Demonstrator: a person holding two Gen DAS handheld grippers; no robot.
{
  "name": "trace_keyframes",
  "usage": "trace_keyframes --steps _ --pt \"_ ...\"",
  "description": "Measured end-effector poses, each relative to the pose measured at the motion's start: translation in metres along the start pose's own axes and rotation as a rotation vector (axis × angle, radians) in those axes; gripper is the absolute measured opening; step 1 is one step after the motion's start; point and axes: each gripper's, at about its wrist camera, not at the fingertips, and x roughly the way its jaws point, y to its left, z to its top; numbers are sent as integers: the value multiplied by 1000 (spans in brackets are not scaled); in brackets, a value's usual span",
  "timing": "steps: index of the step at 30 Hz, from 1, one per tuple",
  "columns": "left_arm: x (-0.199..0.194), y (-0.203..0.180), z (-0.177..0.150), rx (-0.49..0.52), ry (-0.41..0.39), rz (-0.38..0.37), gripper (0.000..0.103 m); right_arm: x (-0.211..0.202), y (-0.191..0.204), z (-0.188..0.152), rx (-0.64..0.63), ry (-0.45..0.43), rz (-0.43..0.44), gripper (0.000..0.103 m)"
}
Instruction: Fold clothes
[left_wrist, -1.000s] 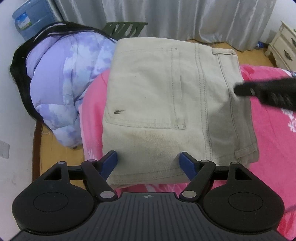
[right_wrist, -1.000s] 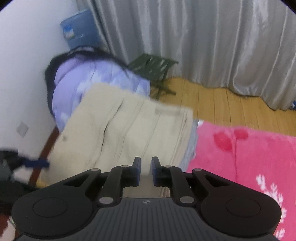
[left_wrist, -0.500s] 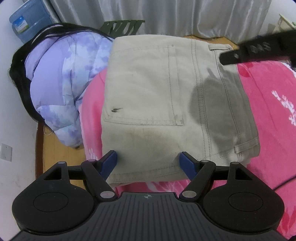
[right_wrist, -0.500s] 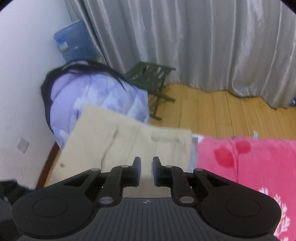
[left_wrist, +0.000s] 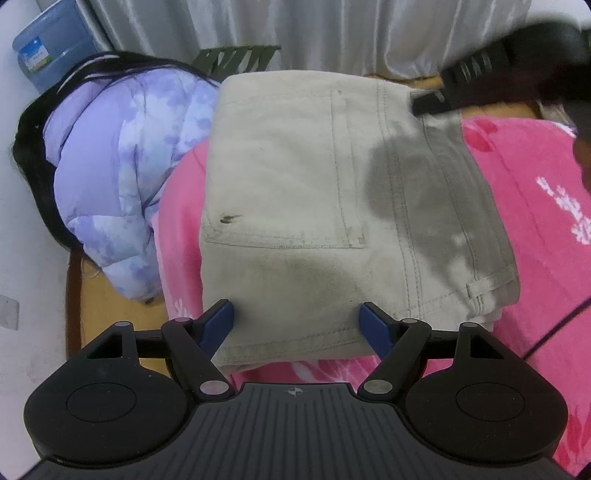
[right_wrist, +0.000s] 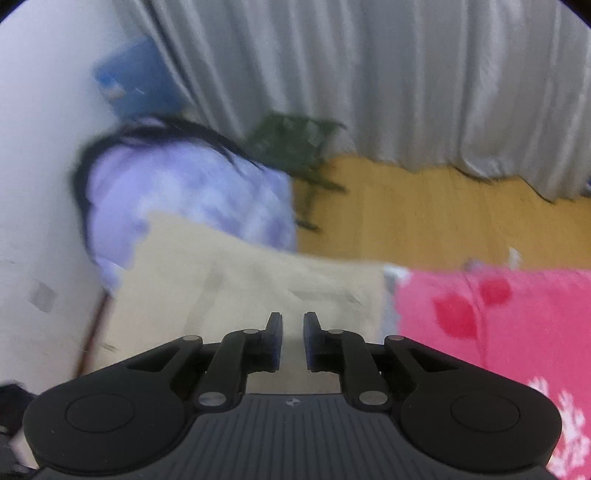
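A: What has changed in the last second?

B: In the left wrist view the right gripper (left_wrist: 436, 101) has climbed from mid-right of the frame, where it hung over the trousers' waistband side, to the upper right corner. Its shadow now falls across the right half of the folded beige trousers (left_wrist: 295, 184). The right wrist view is smeared with motion, and the trousers (right_wrist: 240, 288) have slid lower in it, with more curtain (right_wrist: 406, 92) and wooden floor (right_wrist: 424, 214) showing.

A: So what does that mean for the fold?

B: I'd judge this garment is finished. It lies as a compact rectangle, back pocket up, on the pink blanket (left_wrist: 535, 221), filling the centre of the left view, and neither tool holds it. The right hand seems to be lifting away.

A: And the tools themselves?

B: The left gripper (left_wrist: 297, 321) sits low at the bottom centre, fingers spread wide to either side of the near hem, gripping nothing. The right gripper (right_wrist: 293, 339) has its fingers drawn nearly together, a narrow gap between them, nothing pinched.

A: Anything nearby?

B: A lilac puffer jacket (left_wrist: 122, 177) lies at the left, just beside the trousers.
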Motion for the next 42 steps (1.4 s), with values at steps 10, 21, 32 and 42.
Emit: trace_keyframes --steps 10,21,32,42 --pt "6 9 0 27 60 -59 80 38 28 26 -106 32 182 13" --pt "28 17 23 -67 253 -74 85 84 10 23 -101 243 132 9" --pt "41 19 37 -141 399 -46 87 91 30 30 -258 311 88 9" --pt "28 11 34 -457 389 176 88 98 25 35 -416 338 184 9"
